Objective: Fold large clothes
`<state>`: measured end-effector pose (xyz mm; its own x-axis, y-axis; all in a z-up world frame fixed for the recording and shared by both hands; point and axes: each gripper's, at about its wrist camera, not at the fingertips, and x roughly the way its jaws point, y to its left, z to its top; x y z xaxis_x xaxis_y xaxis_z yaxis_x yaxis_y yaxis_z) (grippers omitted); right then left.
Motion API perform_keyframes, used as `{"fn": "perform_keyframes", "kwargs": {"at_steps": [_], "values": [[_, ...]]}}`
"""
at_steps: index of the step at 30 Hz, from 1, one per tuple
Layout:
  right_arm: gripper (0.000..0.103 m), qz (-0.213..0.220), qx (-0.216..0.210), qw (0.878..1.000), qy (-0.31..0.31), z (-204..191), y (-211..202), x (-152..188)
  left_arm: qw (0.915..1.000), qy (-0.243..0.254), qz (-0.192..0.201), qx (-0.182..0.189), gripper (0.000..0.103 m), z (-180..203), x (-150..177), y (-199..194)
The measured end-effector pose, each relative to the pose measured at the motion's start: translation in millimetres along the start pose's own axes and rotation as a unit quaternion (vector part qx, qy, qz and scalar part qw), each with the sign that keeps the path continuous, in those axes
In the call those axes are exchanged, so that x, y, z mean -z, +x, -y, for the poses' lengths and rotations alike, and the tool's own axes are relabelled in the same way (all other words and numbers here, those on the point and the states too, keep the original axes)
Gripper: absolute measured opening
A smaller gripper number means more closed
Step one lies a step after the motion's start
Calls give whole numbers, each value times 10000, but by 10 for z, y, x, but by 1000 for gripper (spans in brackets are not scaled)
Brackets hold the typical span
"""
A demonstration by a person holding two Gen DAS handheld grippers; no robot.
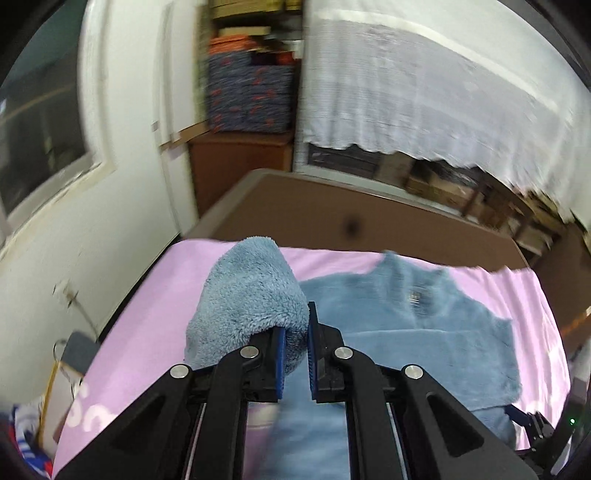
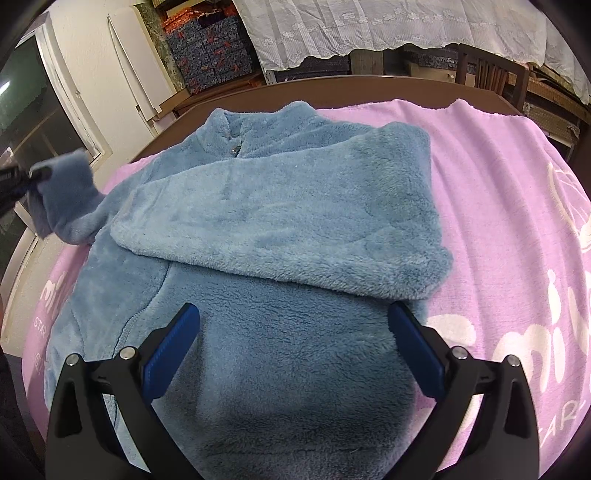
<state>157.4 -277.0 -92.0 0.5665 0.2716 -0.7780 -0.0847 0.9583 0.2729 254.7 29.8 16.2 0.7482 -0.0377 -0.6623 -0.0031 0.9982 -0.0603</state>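
Observation:
A blue fleece jacket (image 2: pixel 280 354) lies front up on a pink blanket (image 2: pixel 509 229), collar toward the far edge. One sleeve (image 2: pixel 288 218) is folded across its chest. My left gripper (image 1: pixel 295 336) is shut on the cuff of the other sleeve (image 1: pixel 247 299), which is lifted off the blanket. In the right wrist view that gripper (image 2: pixel 35 173) shows at the left edge with the raised cuff (image 2: pixel 66 188). My right gripper (image 2: pixel 291 321) hovers open over the jacket's lower body, nothing between its blue pads (image 2: pixel 173 347).
The blanket covers a brown table (image 2: pixel 369 85). Behind it stand patterned boxes (image 2: pixel 210 48), a white lace cloth (image 2: pixel 388 26) over shelving and a wooden chair (image 2: pixel 487 70). A white wall and a window (image 2: pixel 33 103) are to the left.

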Motion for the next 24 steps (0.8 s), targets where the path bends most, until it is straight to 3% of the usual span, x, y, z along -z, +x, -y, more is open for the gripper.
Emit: {"fn": "perform_keyframes", "kwargs": {"at_steps": [4, 8, 12, 14, 15, 16, 17, 19, 24], "values": [[99, 29, -141, 9998, 122, 42, -23, -14, 9974, 616, -110, 350, 10, 685, 146, 115], [99, 66, -609, 9963, 597, 207, -91, -51, 9910, 1138, -450, 545, 10, 1172, 473, 377], [99, 73, -1464, 9751, 1665, 546, -194, -63, 9816, 1534, -1031, 470, 14, 1401, 865, 760], [99, 121, -1828, 9589, 2165, 714, -225, -45, 9788, 1785, -943, 356, 17, 1446, 995, 780], [99, 144, -1918, 9540, 2300, 765, -234, -40, 9770, 1908, -897, 329, 21, 1468, 1018, 746], [99, 164, -1940, 9524, 2344, 787, -244, -40, 9758, 1965, -890, 356, 34, 1469, 1029, 697], [99, 188, -1922, 9533, 2322, 786, -256, -44, 9755, 1963, -868, 473, 49, 1444, 1021, 625], [99, 246, -1801, 9592, 2166, 740, -288, -56, 9766, 1951, -698, 574, 64, 1332, 974, 450], [98, 570, -1315, 9773, 1563, 555, -395, -86, 9882, 1472, -208, 380, 79, 855, 680, 186]]}}
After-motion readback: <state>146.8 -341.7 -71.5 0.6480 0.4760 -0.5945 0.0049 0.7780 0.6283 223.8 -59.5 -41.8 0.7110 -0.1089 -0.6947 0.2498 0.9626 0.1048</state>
